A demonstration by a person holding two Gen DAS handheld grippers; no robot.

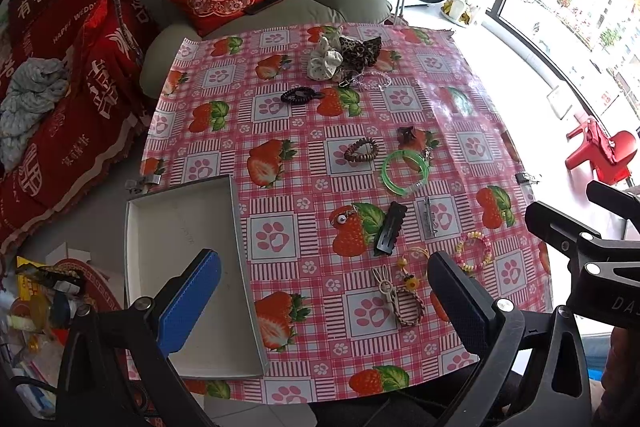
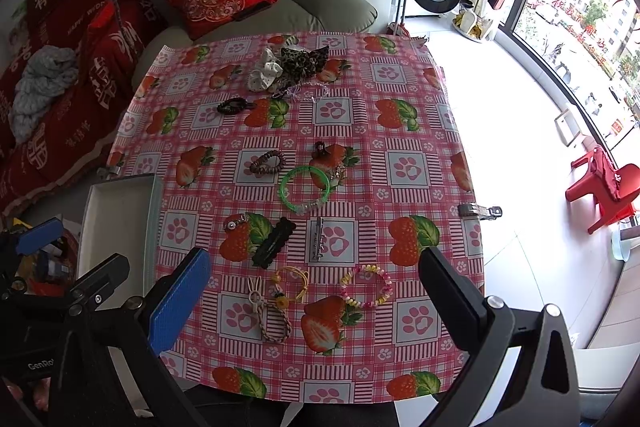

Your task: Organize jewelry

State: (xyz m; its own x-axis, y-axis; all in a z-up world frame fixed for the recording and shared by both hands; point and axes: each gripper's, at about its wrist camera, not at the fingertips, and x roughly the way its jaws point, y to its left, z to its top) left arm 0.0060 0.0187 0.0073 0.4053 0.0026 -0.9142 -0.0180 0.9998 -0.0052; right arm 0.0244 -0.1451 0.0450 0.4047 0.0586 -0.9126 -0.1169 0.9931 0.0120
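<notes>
Jewelry is scattered on the strawberry tablecloth [image 2: 376, 163], none of it in the white box [image 1: 188, 267] yet; the box sits open and empty at the table's left edge. Nearest cluster from the right wrist view: pastel bead bracelet [image 2: 367, 291] at about 12 o'clock from the right gripper [image 2: 316, 311], lying flat between the jaw lines, just left of the black finger. Braided cord with bunny charm [image 2: 269, 311] lies at about 11 o'clock, long axis running roughly 12 to 6. Yellow bracelet [image 2: 294, 281] sits just beyond it. Black hair clip [image 2: 273, 242] lies with its long axis tilted 1 to 7, silver clip [image 2: 317, 238] beside it, axis 12 to 6. Green bangle [image 2: 305, 190] sits farther out, well apart. Right gripper jaws are spread wide, holding nothing. Left gripper [image 1: 324, 295] is also spread and empty, its blue pad hanging over the box. From the left view the bead bracelet [image 1: 474, 251] is at 1 o'clock, just beyond the black finger. My read: the right hand is nearer the bead bracelet, the left nearer the box, which lies at 9 o'clock from the cluster.
</notes>
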